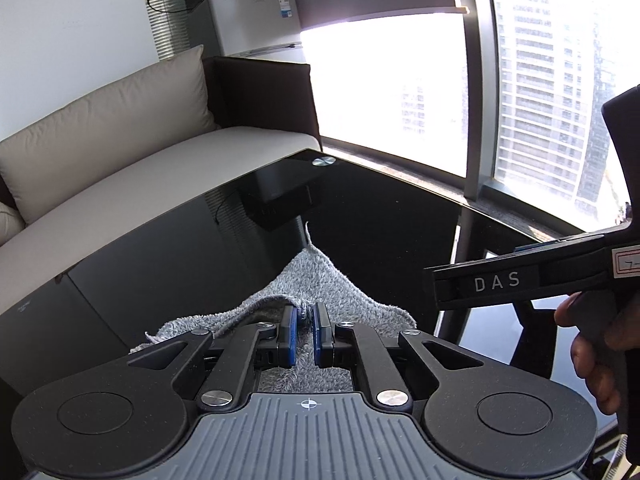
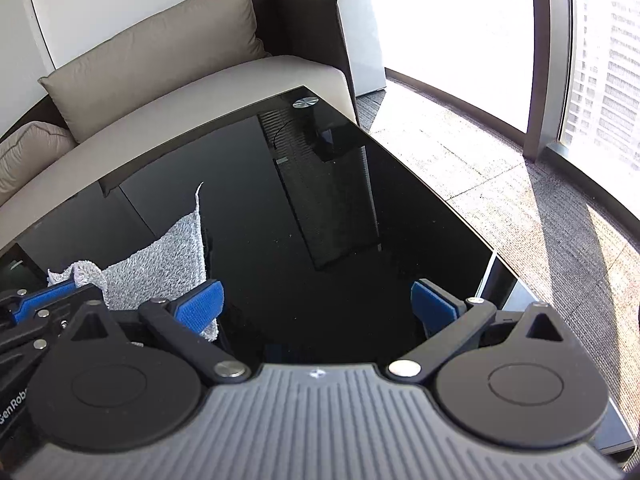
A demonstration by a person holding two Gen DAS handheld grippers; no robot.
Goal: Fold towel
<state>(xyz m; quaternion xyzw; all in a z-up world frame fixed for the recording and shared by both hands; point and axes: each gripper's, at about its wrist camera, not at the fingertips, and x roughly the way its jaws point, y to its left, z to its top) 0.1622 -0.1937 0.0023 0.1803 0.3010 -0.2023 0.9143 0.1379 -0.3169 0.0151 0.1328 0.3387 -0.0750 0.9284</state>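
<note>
A grey terry towel [image 1: 320, 280] lies rumpled on a black glass table [image 1: 160, 264], one corner pointing away from me. My left gripper [image 1: 306, 322] is shut, its blue pads pinching a raised fold of the towel's near edge. In the right wrist view the towel [image 2: 160, 264] lies at the left. My right gripper [image 2: 316, 302] stands wide open over bare glass, and its left pad [image 2: 200, 304] is beside the towel's right edge. The left gripper's blue finger [image 2: 42, 298] shows at the far left. A hand [image 1: 596, 344] holds the black housing marked DAS [image 1: 496, 280].
A beige sofa [image 1: 132, 184] with cushions runs along the table's far left side. A small fridge [image 1: 256, 20] with a microwave on top stands behind it. Tall windows and carpeted floor [image 2: 500, 168] lie beyond the table's right edge. A metal disc [image 2: 305, 102] marks the far corner.
</note>
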